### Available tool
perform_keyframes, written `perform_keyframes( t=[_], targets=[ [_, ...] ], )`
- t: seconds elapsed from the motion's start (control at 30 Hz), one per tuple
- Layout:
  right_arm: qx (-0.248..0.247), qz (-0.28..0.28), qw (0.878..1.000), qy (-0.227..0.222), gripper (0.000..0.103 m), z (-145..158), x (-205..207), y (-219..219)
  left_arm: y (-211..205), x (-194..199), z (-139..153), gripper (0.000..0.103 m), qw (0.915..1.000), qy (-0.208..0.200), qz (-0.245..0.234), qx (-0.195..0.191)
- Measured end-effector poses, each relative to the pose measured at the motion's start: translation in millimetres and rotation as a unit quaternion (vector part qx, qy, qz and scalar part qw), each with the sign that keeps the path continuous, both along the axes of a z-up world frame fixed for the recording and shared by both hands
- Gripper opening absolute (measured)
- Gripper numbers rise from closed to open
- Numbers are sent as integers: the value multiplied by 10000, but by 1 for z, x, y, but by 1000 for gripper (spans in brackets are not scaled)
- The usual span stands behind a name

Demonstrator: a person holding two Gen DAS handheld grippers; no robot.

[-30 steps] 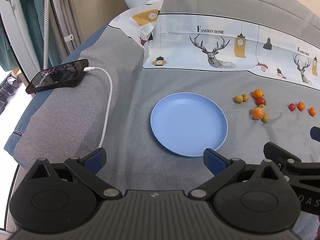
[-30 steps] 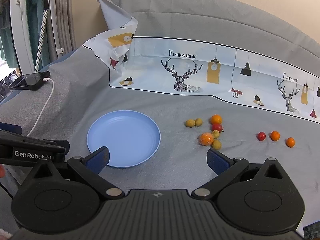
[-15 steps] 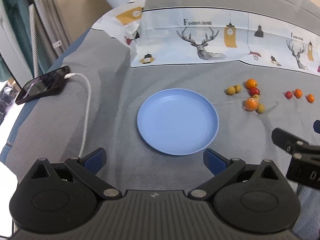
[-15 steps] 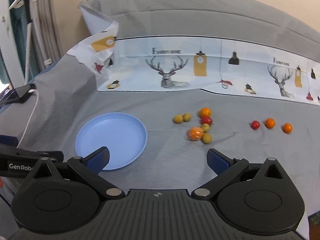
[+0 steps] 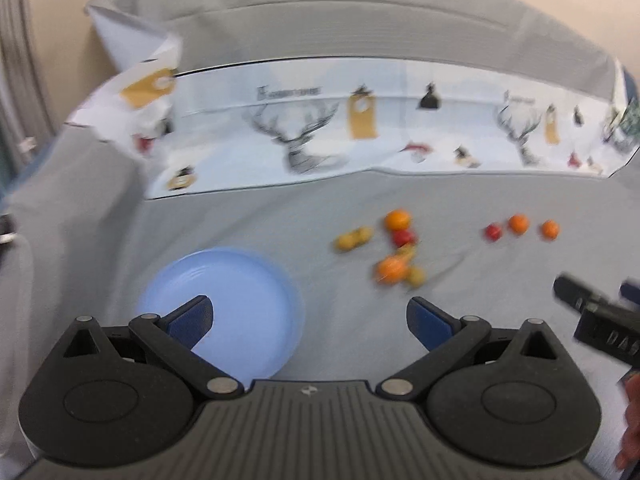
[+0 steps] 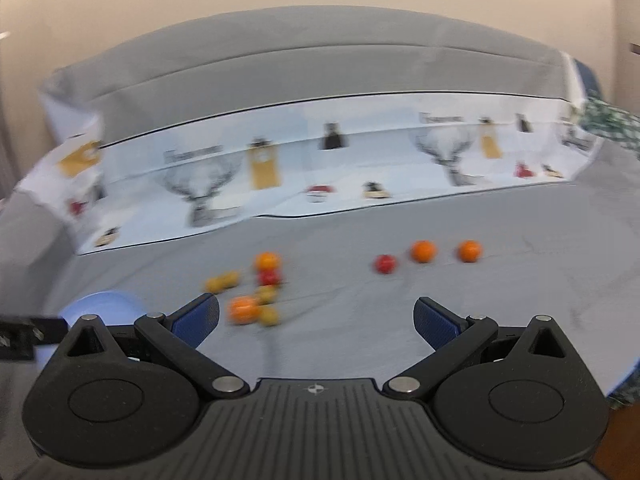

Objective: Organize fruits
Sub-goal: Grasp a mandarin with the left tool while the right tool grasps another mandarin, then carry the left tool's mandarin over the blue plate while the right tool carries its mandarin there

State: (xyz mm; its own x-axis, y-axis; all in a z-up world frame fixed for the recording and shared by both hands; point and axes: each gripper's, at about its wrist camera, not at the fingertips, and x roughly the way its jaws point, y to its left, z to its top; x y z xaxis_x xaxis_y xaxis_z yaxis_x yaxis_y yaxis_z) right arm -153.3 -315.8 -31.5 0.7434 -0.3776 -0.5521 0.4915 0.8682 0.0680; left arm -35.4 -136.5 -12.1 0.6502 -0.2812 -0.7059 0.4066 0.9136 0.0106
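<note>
A blue plate (image 5: 240,280) lies empty on the grey cloth; its edge shows at the far left of the right wrist view (image 6: 100,304). A cluster of small orange, red and yellow fruits (image 5: 394,268) lies right of it, also seen in the right wrist view (image 6: 244,308). Three more fruits, one red and two orange (image 5: 518,224), lie in a row further right (image 6: 424,251). My left gripper (image 5: 310,318) is open and empty above the plate's right edge. My right gripper (image 6: 316,316) is open and empty, short of the fruits. Both views are blurred.
A white printed cloth with deer and lamps (image 5: 360,128) runs along the back (image 6: 320,168). The right gripper's body (image 5: 600,328) shows at the right of the left wrist view, and part of the left gripper (image 6: 24,334) at the left of the right wrist view.
Both grippers have swung to the right and forward. The plate has slid to the left in both views, the phone and cable have left view, and the fruits are closer.
</note>
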Motion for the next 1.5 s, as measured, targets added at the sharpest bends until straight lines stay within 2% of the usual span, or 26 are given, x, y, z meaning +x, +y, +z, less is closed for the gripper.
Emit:
perform_keyframes(
  t=[0.1,0.27,0.37,0.53,0.7,0.8,0.93,1.0,1.03,1.07,1.1,1.13,1.17,1.2,1.23,1.33,1.5],
  targets=[
    [106,-394,9990,180,103,-11,0,-41,-45,21,-16,103,9993,333,-176,0],
    [241,-1125,9926,397,103,-38,24,-124,-103,71,-68,103,9937,1023,-387,246],
    [343,-1369,9886,523,103,-62,53,-174,-122,101,-98,103,9911,1183,-444,430],
    [418,-1489,9840,880,102,-113,107,-241,-133,133,-131,103,9878,1173,-683,769],
    [490,-1543,9801,1152,102,-154,142,-270,-137,154,-153,103,9844,1198,-785,1026],
    [471,-1527,9795,1226,102,-168,158,-276,-136,163,-162,103,9832,1338,-804,943],
    [393,-1468,9810,1205,102,-183,175,-283,-140,168,-177,100,9789,1523,-830,1081],
    [459,-1546,9816,1025,103,-185,175,-285,-139,167,-174,92,9800,1470,-896,994],
    [460,-1564,9816,996,102,-184,175,-286,-140,166,-171,79,9802,1462,-950,934],
    [451,-1547,9822,970,100,-183,175,-285,-142,165,-168,59,9805,1430,-1015,886],
    [398,-1507,9836,905,88,-181,174,-283,-144,164,-165,49,9799,1416,-1107,866],
    [324,-1454,9853,831,67,-179,172,-281,-147,162,-162,43,9795,1375,-1156,909],
    [303,-1380,9868,797,57,-176,172,-279,-149,161,-161,43,9791,1362,-1191,934],
    [291,-1386,9863,844,41,-174,172,-278,-151,160,-161,43,9788,1370,-1219,912],
    [318,-1390,9860,859,38,-172,171,-279,-152,159,-160,43,9791,1361,-1216,896],
    [590,-1396,9856,753,38,-166,164,-282,-150,151,-152,43,9815,1260,-1187,816],
    [742,-1401,9858,544,38,-145,148,-274,-141,138,-123,43,9860,1173,-1062,528]
  ],
)
